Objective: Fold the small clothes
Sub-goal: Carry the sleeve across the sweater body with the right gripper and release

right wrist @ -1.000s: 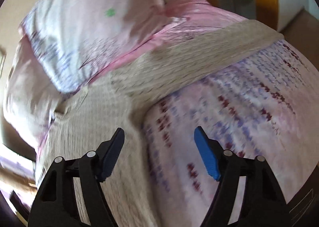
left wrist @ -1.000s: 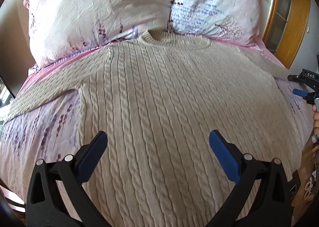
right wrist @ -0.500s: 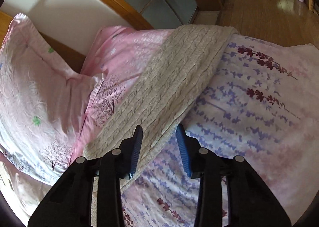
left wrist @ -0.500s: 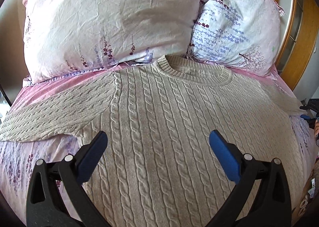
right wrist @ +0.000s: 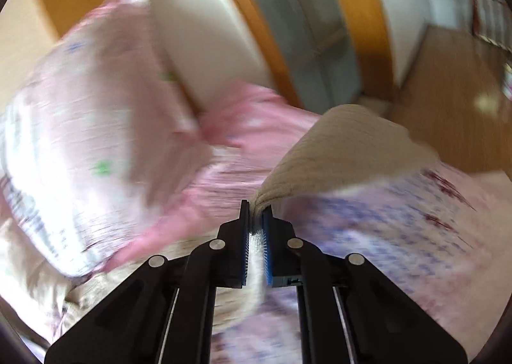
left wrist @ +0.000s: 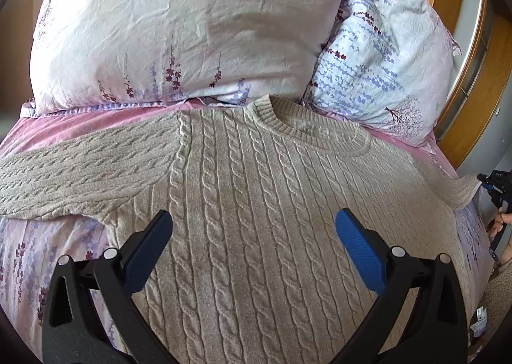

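A beige cable-knit sweater (left wrist: 256, 204) lies flat, front up, on the bed, collar toward the pillows. Its left sleeve (left wrist: 73, 172) stretches out to the left. My left gripper (left wrist: 252, 229) is open and empty, hovering above the chest of the sweater. My right gripper (right wrist: 256, 213) is shut on the right sleeve (right wrist: 345, 146) and lifts it off the bed; the view is blurred by motion. In the left wrist view the right gripper (left wrist: 496, 188) shows at the far right edge, holding the raised sleeve end (left wrist: 457, 191).
Two floral pillows (left wrist: 179, 28) (left wrist: 384, 69) lean at the head of the bed. The floral sheet (left wrist: 38, 252) shows beside the sweater. A wooden headboard frame (left wrist: 460, 44) and wooden floor (right wrist: 448, 92) lie to the right.
My right gripper closed on the right sleeve and raised it. My left gripper moved forward toward the collar and stayed open.
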The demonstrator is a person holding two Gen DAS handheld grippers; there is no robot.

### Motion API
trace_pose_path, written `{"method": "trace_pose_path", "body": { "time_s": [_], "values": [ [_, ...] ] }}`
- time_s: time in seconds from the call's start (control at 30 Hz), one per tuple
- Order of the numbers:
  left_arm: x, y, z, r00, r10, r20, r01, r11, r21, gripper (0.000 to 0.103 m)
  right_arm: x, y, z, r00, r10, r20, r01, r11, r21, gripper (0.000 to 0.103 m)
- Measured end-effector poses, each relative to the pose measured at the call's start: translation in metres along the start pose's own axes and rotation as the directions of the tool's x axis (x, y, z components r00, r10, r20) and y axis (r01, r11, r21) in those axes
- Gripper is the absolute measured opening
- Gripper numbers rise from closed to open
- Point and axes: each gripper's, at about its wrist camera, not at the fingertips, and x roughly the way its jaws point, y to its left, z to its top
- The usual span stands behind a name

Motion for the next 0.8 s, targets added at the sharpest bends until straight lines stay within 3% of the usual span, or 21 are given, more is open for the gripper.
{"method": "trace_pose_path", "body": {
  "time_s": [0.1, 0.17, 0.23, 0.33, 0.47, 0.5, 0.57, 0.6, 0.63, 0.7, 0.8],
  "values": [
    [-0.004, 0.002, 0.004, 1.000, 0.004, 0.023, -0.003, 1.000, -0.010, 0.101, -0.019, 0.065, -0.018, 0.986, 0.169, -0.013, -0.169, 0.975, -0.145, 0.008],
    [-0.004, 0.003, 0.005, 1.000, -0.012, 0.015, 0.012, 1.000, -0.024, 0.101, -0.023, 0.108, -0.043, 0.960, 0.268, -0.088, -0.281, 0.932, -0.229, 0.008],
    [-0.004, 0.004, 0.006, 1.000, -0.016, 0.013, 0.016, 0.999, -0.030, 0.101, -0.016, 0.141, -0.074, 0.930, 0.314, -0.192, -0.359, 0.887, -0.290, 0.008],
    [-0.004, 0.004, 0.005, 0.999, -0.039, 0.008, 0.039, 0.999, -0.019, 0.101, 0.010, 0.178, -0.133, 0.878, 0.293, -0.379, -0.431, 0.828, -0.358, 0.008],
    [-0.004, 0.006, 0.005, 0.996, -0.094, -0.007, 0.094, 0.995, -0.028, 0.101, 0.035, 0.183, -0.176, 0.836, 0.220, -0.503, -0.433, 0.827, -0.357, 0.010],
    [-0.004, 0.008, 0.005, 0.994, -0.112, -0.009, 0.112, 0.993, -0.037, 0.101, 0.040, 0.180, -0.175, 0.826, 0.230, -0.514, -0.437, 0.838, -0.326, 0.013],
    [-0.003, 0.011, 0.006, 0.990, -0.144, -0.013, 0.143, 0.988, -0.060, 0.101, 0.040, 0.171, -0.161, 0.796, 0.291, -0.531, -0.460, 0.860, -0.218, 0.032],
    [-0.002, 0.012, 0.006, 0.986, -0.163, -0.019, 0.161, 0.984, -0.073, 0.101, 0.037, 0.167, -0.153, 0.790, 0.320, -0.522, -0.462, 0.871, -0.166, 0.050],
    [0.000, 0.014, 0.007, 0.982, -0.186, -0.025, 0.183, 0.979, -0.090, 0.101, 0.037, 0.163, -0.144, 0.790, 0.346, -0.505, -0.459, 0.881, -0.115, 0.057],
    [0.002, 0.018, 0.008, 0.972, -0.231, -0.032, 0.225, 0.966, -0.131, 0.101, 0.041, 0.150, -0.125, 0.792, 0.384, -0.475, -0.441, 0.898, -0.009, 0.057],
    [0.005, 0.026, 0.008, 0.962, -0.270, -0.034, 0.259, 0.945, -0.200, 0.101, 0.052, 0.127, -0.109, 0.830, 0.357, -0.429, -0.354, 0.931, 0.091, 0.056]
  ]
}}
